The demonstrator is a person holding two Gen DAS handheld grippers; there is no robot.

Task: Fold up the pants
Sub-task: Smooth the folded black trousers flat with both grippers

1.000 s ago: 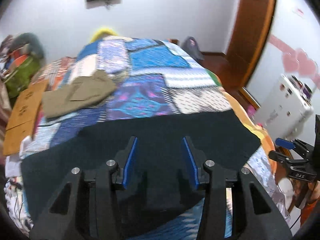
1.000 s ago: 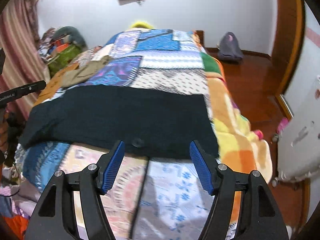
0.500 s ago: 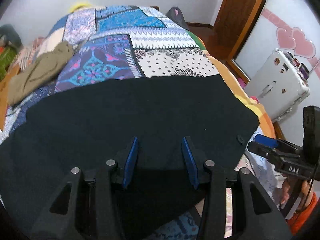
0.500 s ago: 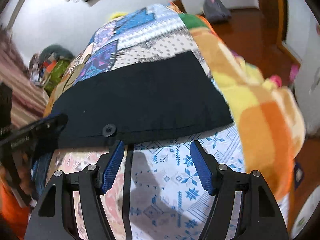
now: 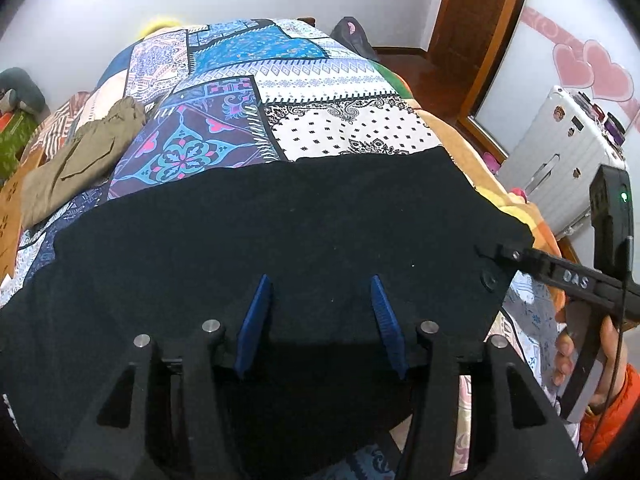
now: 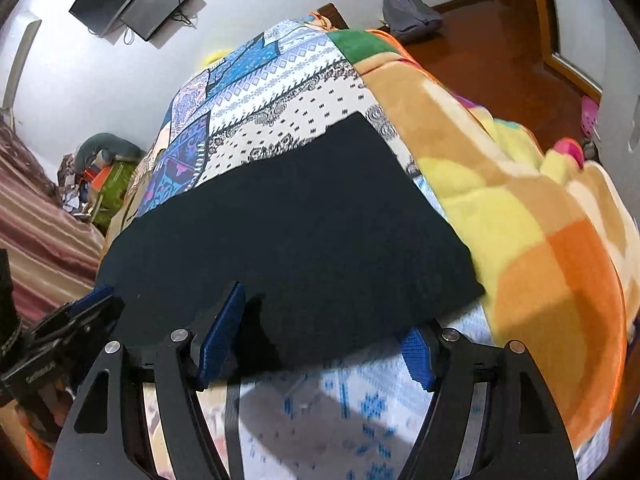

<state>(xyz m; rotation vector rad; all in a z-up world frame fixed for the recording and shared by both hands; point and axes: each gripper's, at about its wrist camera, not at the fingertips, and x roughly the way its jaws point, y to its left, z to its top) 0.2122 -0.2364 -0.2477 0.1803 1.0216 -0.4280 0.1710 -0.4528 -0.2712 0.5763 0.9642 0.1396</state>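
Black pants lie spread flat across the near end of the bed, with a button at the right corner. My left gripper hangs low over the near half of the pants. Its jaws are opening and the blue pads press on nothing. My right gripper is at the pants' near right edge, jaws opening a little. One blue pad shows above the cloth and the other's tip is hidden under the edge. In the left wrist view the right gripper's fingers reach the button corner.
Olive-brown pants lie folded on the patchwork quilt at the left. An orange and yellow blanket hangs off the bed's right side. A white suitcase stands beside it, and a grey bag sits on the wooden floor.
Both grippers have come down and forward onto the black pants' near edge. The right gripper has rolled and now straddles that edge. The left jaws stand wider.
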